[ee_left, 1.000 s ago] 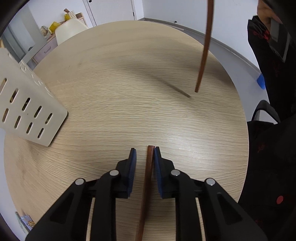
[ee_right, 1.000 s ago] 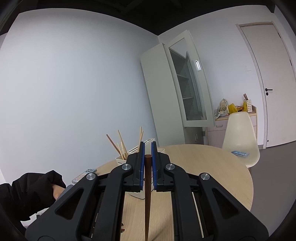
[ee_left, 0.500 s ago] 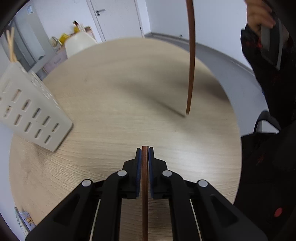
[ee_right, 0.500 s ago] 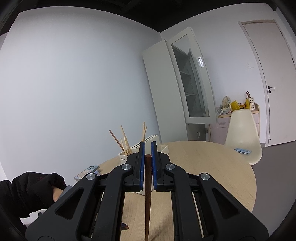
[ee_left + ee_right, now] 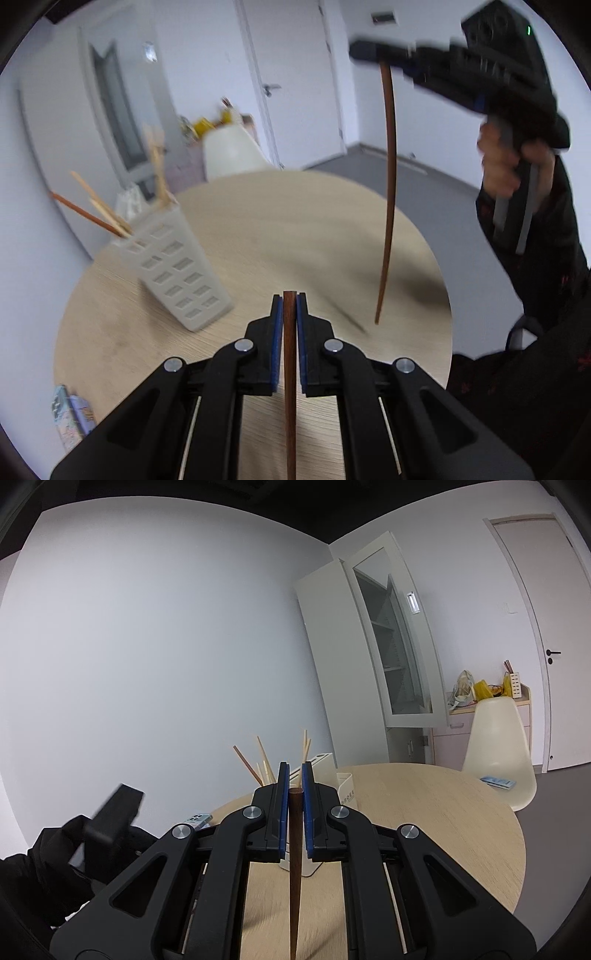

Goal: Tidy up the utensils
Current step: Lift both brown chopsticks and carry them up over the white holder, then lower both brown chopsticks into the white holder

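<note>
My left gripper (image 5: 290, 299) is shut on a dark brown chopstick (image 5: 290, 387), lifted above the round wooden table (image 5: 303, 221). A white slotted utensil holder (image 5: 173, 269) with several chopsticks (image 5: 96, 214) stands to its left. In the same view my right gripper (image 5: 373, 51) hangs high at the upper right, a second brown chopstick (image 5: 388, 206) dangling from it, tip just above the table. In the right wrist view my right gripper (image 5: 294, 771) is shut on that chopstick (image 5: 294, 867); the holder (image 5: 328, 782) stands behind it.
A cream chair (image 5: 498, 746) stands beyond the table, with a white cabinet (image 5: 373, 642) and a door (image 5: 546, 635) behind. A phone (image 5: 197, 819) lies at the table's left edge. A person's hand (image 5: 509, 162) and dark sleeve (image 5: 535, 240) are at the right.
My left gripper closed on the brown chopstick, then rose and tilted up from the table, bringing the holder and the room into view. The right gripper barely moved.
</note>
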Demonstrator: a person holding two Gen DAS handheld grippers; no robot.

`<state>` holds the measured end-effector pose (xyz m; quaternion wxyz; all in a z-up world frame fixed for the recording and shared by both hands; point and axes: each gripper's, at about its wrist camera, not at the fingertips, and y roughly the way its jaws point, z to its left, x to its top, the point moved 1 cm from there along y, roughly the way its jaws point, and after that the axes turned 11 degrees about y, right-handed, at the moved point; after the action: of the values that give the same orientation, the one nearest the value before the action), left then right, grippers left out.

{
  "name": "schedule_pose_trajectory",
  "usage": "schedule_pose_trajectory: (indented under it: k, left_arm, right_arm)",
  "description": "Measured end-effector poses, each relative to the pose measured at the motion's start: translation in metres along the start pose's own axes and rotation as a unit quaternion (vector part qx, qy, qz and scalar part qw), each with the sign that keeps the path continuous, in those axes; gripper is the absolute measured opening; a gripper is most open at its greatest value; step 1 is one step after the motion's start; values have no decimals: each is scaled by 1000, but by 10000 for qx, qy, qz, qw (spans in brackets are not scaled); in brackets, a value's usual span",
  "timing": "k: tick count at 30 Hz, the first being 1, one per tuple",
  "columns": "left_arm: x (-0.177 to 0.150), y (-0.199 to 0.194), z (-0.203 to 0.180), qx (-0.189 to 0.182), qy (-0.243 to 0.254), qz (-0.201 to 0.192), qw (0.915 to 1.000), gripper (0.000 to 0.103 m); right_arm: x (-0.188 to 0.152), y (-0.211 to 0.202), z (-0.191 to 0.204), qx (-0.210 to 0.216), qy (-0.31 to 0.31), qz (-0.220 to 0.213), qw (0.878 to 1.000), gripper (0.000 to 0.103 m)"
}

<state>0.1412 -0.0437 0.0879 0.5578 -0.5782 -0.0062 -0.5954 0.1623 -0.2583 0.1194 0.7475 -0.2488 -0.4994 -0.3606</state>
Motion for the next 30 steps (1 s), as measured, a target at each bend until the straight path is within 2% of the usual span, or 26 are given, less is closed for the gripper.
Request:
schedule_pose_trajectory:
  k: [7, 17, 25, 30]
  left_arm:
    - [12, -50, 24, 420, -481, -674, 9957, 7]
    - [28, -81, 44, 563, -832, -1328, 9860, 7]
    - [56, -109, 78, 721, -1217, -2001, 9695, 7]
    - [84, -123, 104, 1022, -1369, -2252, 9592, 7]
  right_arm:
    - [14, 13, 14, 185, -144, -76, 9997, 6]
    - [27, 39, 29, 270, -220, -112, 9993, 6]
    - [61, 56, 50, 205, -467, -307, 9982, 6]
    - [97, 73, 69, 159, -519, -438, 9976, 6]
